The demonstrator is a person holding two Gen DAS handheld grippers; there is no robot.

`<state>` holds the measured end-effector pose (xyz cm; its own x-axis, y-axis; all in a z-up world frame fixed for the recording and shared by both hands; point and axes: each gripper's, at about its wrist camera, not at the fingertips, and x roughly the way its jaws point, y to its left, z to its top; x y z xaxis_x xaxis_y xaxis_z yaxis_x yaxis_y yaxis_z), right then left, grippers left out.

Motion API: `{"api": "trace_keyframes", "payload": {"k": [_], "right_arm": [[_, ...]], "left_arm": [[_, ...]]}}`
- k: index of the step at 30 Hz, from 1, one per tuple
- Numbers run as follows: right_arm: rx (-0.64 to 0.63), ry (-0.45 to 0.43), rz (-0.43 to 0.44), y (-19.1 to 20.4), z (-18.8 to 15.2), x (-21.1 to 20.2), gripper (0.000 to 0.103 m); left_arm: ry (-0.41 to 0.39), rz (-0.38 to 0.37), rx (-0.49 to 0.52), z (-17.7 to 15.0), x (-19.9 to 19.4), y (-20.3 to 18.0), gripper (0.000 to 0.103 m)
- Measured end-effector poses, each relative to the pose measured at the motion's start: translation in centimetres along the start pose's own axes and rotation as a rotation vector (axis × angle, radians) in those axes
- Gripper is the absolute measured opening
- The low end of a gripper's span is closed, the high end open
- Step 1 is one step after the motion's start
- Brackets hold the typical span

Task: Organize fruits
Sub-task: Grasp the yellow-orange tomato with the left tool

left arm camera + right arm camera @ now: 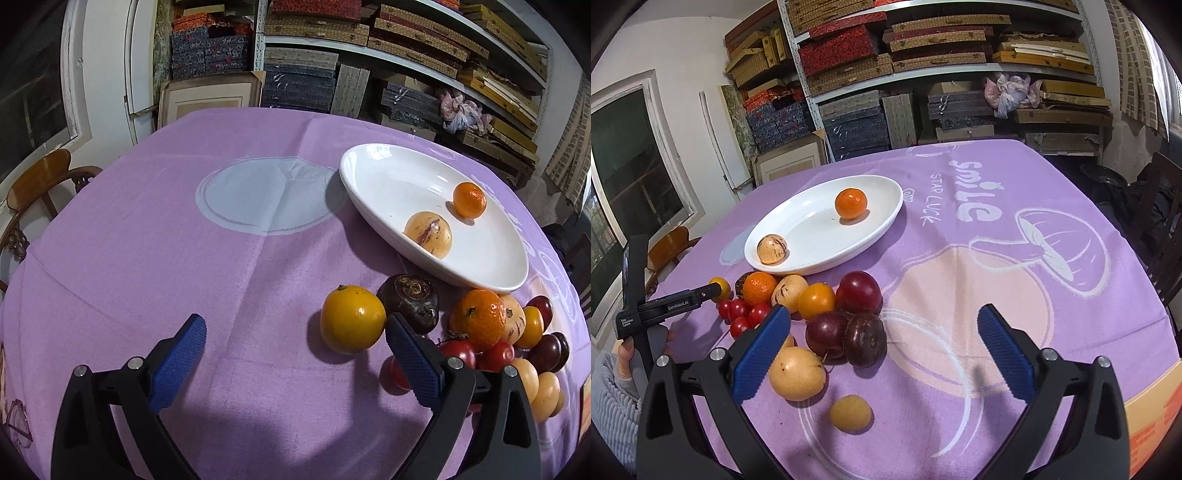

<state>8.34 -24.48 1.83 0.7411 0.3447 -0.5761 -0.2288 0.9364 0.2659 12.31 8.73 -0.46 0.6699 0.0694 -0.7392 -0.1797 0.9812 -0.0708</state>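
A white oval plate [369,177] [812,218] holds a small orange [469,199] [851,203] and a pale speckled fruit [428,234] [771,249]. In front of it lies a pile of fruit: a yellow-orange fruit [352,317], a dark brown fruit [412,301], a mandarin [478,319] [759,288], red cherry tomatoes [744,314], dark plums [846,338] and yellow fruits [796,373]. My left gripper [295,362] is open and empty, left of the pile. My right gripper [882,354] is open and empty above the pile's right side.
A purple printed tablecloth [960,258] covers the round table. A wooden chair [40,184] stands at the left edge. Shelves of stacked boxes [923,74] fill the back wall. A small yellow fruit [850,411] lies apart near my right gripper.
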Motion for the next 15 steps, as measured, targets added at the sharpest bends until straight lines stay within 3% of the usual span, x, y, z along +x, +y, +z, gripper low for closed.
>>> {"api": "trace_keyframes", "payload": {"k": [5,10,15], "right_arm": [[-0.034,0.026,0.002,0.6,-0.3,-0.1,0.099],[-0.116,0.047,-0.004,2.2,-1.2,-0.1,0.099],[-0.137,0.086,0.004,2.6,-1.9,0.5,0.099]], "left_arm": [[-0.022,-0.043,0.017,0.2,-0.3,-0.5,0.079],[0.033,-0.140,0.014,0.6,1.1,-0.9,0.051],[0.009,-0.171,0.001,1.1,1.4,-0.9,0.049]]}}
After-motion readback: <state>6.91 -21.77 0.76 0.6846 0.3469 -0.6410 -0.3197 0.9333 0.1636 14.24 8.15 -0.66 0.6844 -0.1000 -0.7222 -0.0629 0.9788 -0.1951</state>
